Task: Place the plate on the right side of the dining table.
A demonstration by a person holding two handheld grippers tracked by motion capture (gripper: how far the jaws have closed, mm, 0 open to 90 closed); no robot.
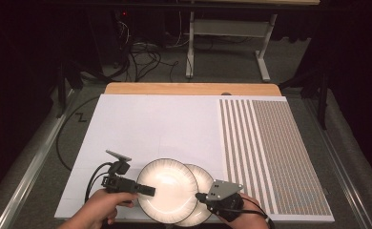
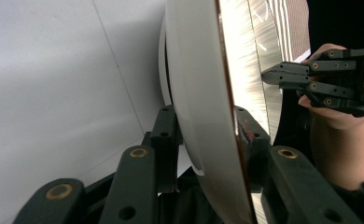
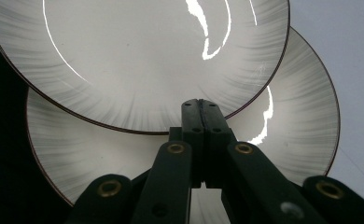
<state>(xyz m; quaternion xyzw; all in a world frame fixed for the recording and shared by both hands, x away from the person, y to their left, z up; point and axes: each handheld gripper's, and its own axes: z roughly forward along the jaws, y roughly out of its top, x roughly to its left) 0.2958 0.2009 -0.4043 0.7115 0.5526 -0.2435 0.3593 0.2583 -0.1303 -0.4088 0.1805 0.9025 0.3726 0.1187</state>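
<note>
My left hand-held gripper (image 1: 148, 191) is clamped on the left rim of the upper plate (image 1: 167, 192), one jaw above the rim and one below, as the left gripper view shows with the plate's edge (image 2: 203, 116) running straight up between them. I hold it by the rim because that is the only part thin enough for the jaws to bite, and a grip from the side keeps the plate close to level. That plate sits over the lower plate (image 1: 204, 198), overlapping most of it and shifted toward my left, so the two form an offset stack at the near edge of the white sheet (image 1: 150, 124) on the bench (image 1: 189, 88). My right hand-held gripper (image 1: 199, 196) has its jaws pressed together with nothing between them, tips resting at the right edge of the upper plate (image 3: 138, 60) over the exposed part of the lower one (image 3: 292, 135); I judge it is there to steady or nudge the stack while the left does the carrying. The striped mat (image 1: 274, 157) lies well to the right, apart from both plates. The offset should let me separate or align the plates without them sliding.
</note>
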